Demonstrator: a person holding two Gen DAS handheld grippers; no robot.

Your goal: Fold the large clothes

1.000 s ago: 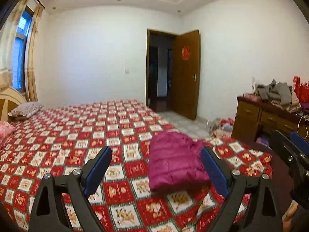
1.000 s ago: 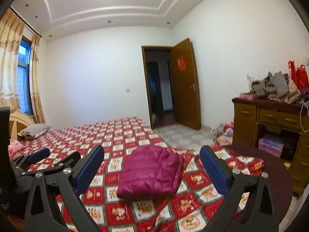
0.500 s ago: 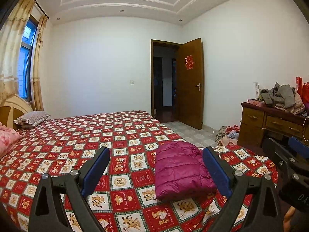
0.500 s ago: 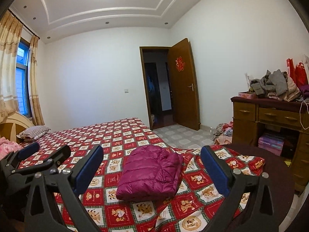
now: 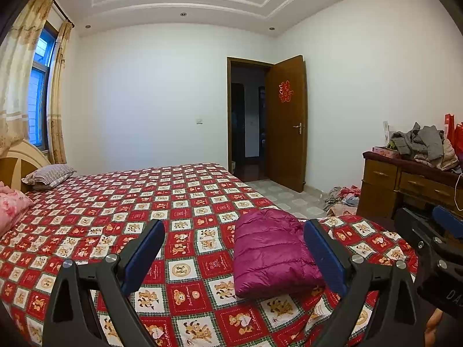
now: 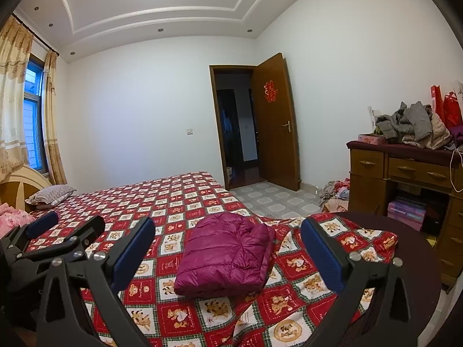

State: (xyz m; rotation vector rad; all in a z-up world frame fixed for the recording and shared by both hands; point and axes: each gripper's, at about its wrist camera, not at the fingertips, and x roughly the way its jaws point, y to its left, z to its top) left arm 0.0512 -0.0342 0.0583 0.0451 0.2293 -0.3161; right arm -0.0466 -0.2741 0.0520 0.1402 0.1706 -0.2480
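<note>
Both my left gripper [image 5: 233, 241] and right gripper [image 6: 227, 237] hang spread wide, grasping nothing. Folded magenta quilted down jacket [image 6: 224, 256] lies on the red-checked bear-print bedspread [image 6: 162, 202].

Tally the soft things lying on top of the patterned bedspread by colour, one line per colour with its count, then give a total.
Magenta (folded puffer jacket): 1
Grey striped (pillow near the headboard): 1
Pink floral (bedding at the left edge, only partly in view): 1
Total: 3
</note>
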